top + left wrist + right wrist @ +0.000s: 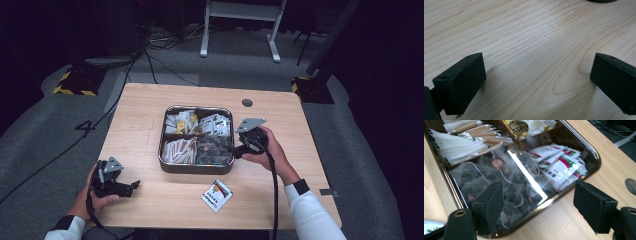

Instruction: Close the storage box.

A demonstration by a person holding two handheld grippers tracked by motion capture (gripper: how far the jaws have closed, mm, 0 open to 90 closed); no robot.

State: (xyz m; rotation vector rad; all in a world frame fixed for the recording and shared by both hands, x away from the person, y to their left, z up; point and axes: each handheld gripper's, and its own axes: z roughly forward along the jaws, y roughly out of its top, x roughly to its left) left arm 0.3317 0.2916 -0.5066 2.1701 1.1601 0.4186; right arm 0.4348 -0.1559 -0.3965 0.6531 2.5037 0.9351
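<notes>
One wooden table (150,110) carries everything, and on it, just ahead of the right tool (536,207), sits a metal tray (197,169) split into four compartments. The right tool hovers at the tray's near right edge with its jaws spread wide and nothing between them. Directly past its jaws lies the compartment of clear tea bags (499,182); beyond that are paper-wrapped sticks (461,142), and off to the right jaw's far side are white sachets with red and green print (559,165). One loose sachet (216,195) lies on the table between the two tools. The left tool (536,82) rests low over bare wood, jaws wide apart and empty.
</notes>
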